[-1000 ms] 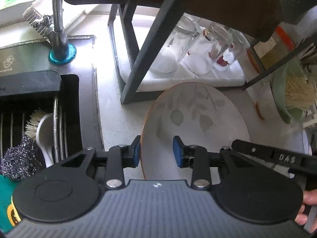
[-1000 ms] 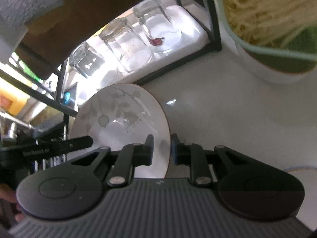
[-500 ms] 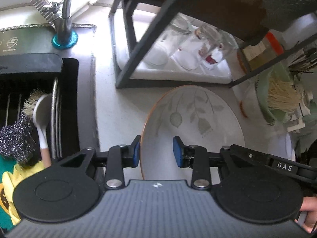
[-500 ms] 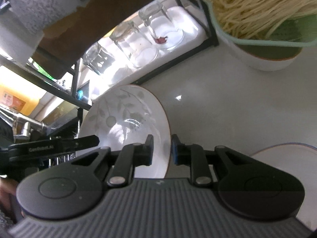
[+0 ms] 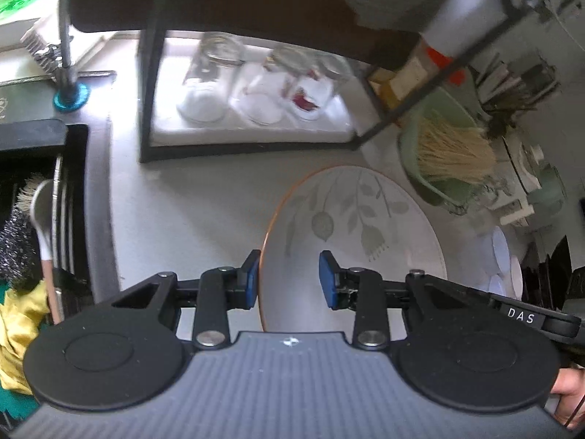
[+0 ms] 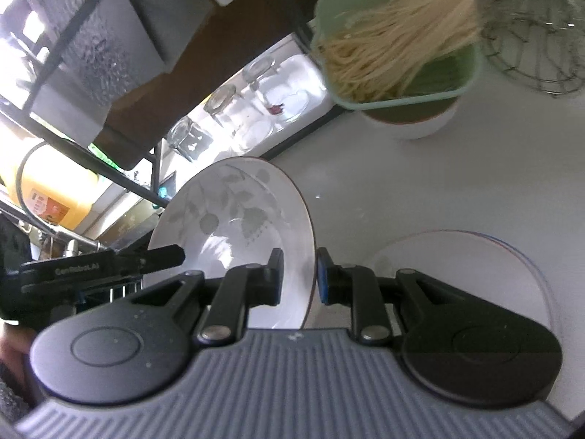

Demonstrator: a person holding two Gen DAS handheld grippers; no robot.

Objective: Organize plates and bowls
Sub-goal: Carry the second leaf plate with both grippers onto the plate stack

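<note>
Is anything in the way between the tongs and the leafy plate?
No. Nothing visible is in between: both tongs already grip the white leaf-patterned plate with the orange rim. The left tongs clamp one edge and the right tongs clamp the opposite edge.

Left gripper (image 5: 290, 274): black two-finger body with blue pads (image 5: 251, 277), pointed steeply downward. Jaws partly closed, straddling the left rim of a leaf-patterned plate (image 5: 351, 226); left pad outside the rim, right pad over the plate's face. Whether the pads press on it cannot be told. This gripper's finger also shows at the left of the right wrist view, lying over the plate's face.

Right gripper (image 6: 299, 274): same build, also angled downward. Jaws narrow, closed on the plate's right rim, one finger on each side.

Right hand (image 5: 568, 395): fingers visible at the lower right edge of the left wrist view, behind the right gripper's body.
</note>
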